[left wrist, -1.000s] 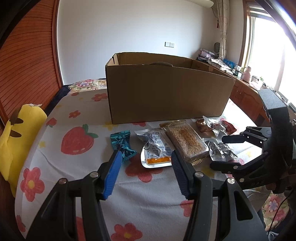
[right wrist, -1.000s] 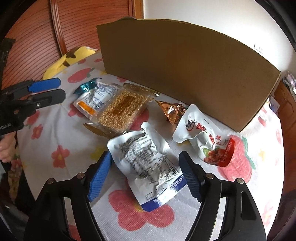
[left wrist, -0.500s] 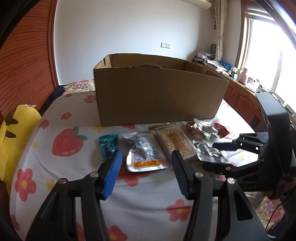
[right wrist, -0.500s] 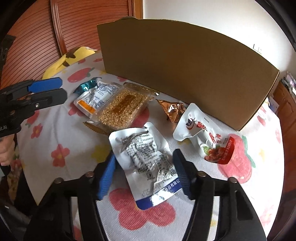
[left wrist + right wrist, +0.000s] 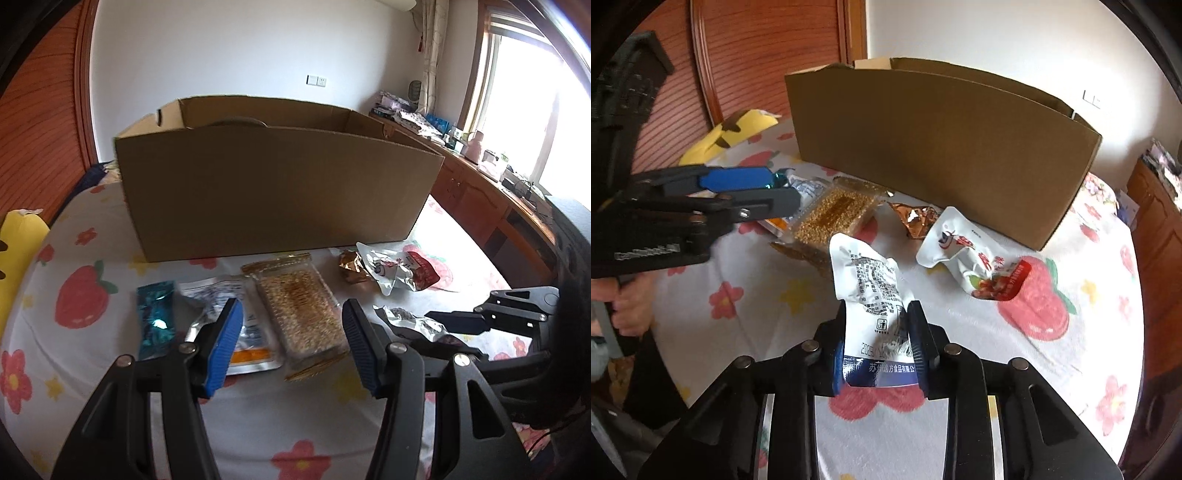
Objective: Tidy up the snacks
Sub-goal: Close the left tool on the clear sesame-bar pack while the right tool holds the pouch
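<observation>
Right hand-held gripper: jaws just closing, pads pinching a silver pouch.
Left hand-held gripper: jaws apart, angled downward, gripping nothing.

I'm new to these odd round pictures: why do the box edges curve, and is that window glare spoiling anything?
Left wrist view: the fisheye lens bows the cardboard box; the window is blown out white, yet the snacks stay readable. Right wrist view: the same bending, dark corners, even light, and the print on the white pouch is sharp.
</observation>
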`<control>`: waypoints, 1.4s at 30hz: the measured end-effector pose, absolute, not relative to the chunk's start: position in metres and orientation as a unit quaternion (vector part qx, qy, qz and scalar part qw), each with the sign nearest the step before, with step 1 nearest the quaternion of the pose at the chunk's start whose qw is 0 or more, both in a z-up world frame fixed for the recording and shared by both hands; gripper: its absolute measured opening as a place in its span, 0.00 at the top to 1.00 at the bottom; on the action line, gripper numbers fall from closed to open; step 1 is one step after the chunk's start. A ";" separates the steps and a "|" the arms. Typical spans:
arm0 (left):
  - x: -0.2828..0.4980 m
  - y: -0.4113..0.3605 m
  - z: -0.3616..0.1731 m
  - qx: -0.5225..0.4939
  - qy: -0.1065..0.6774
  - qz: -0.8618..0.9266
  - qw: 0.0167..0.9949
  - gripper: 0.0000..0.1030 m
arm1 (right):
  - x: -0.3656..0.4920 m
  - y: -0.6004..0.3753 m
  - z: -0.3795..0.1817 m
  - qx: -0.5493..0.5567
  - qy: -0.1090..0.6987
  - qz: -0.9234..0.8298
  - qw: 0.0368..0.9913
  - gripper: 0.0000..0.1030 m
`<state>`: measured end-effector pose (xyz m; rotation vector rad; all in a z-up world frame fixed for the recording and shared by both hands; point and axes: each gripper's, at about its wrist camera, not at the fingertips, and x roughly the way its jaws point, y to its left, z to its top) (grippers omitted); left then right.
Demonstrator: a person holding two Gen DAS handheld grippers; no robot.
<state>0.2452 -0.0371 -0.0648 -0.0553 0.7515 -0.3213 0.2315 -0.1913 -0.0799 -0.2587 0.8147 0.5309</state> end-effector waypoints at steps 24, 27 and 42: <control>0.289 -0.091 -0.095 0.045 0.428 -0.113 0.896 0.46 | 0.221 -0.262 -0.072 -0.002 0.349 0.243 0.905 0.73; 0.293 -0.097 -0.097 0.047 0.432 -0.111 0.894 0.45 | 0.221 -0.263 -0.075 0.002 0.350 0.241 0.905 0.73; 0.305 -0.096 -0.100 0.041 0.435 -0.106 0.893 0.36 | 0.220 -0.260 -0.082 -0.016 0.341 0.236 0.910 0.73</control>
